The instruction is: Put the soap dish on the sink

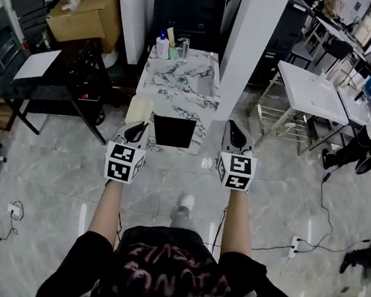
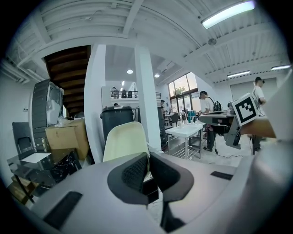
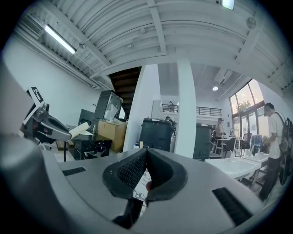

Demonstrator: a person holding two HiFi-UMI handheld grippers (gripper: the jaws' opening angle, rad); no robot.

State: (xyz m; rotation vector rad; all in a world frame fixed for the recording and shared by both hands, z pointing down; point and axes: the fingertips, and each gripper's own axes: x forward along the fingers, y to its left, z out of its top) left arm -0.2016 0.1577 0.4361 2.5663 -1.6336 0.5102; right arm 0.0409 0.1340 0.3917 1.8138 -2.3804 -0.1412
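Two handheld grippers are held out side by side above a grey tiled floor (image 1: pixel 56 170), the left gripper (image 1: pixel 136 129) with its jaws pressed onto the lower edge of a pale cream soap dish (image 1: pixel 138 110) that stands upright beyond them, the right gripper (image 1: pixel 235 134) with its jaws pressed together and nothing between them. Seen from the head view, the dish is in the air against the near left corner of the marble-patterned sink (image 1: pixel 172 100). Beyond, a white bottle (image 1: pixel 162 46) stands at the sink's far edge, and a white pillar (image 1: pixel 250 52) rises just beside its right side.
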